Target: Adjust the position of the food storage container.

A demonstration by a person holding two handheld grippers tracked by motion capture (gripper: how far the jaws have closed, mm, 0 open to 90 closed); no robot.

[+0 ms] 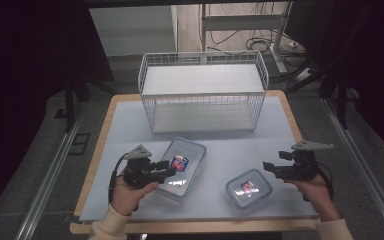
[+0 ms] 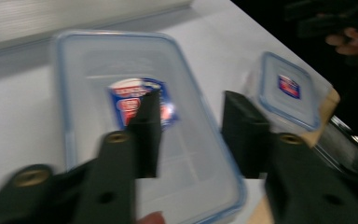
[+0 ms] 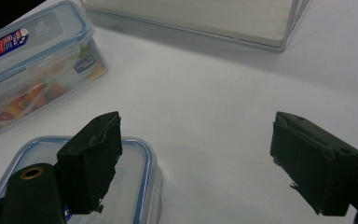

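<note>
A large clear container with a blue-rimmed lid and a red-and-blue label lies left of centre on the mat. My left gripper reaches over its left side. In the left gripper view the gripper has its jaws part-way apart above the lid, one over the label, the other past the long edge, pressing on nothing. A small square container of the same kind sits to the right. My right gripper hovers just right of it, jaws wide, one jaw above the small lid.
A white wire basket stands at the back of the pale mat, its open side facing me. The large container holds colourful items. The wooden table edge runs along the front, with dark floor and cables beyond.
</note>
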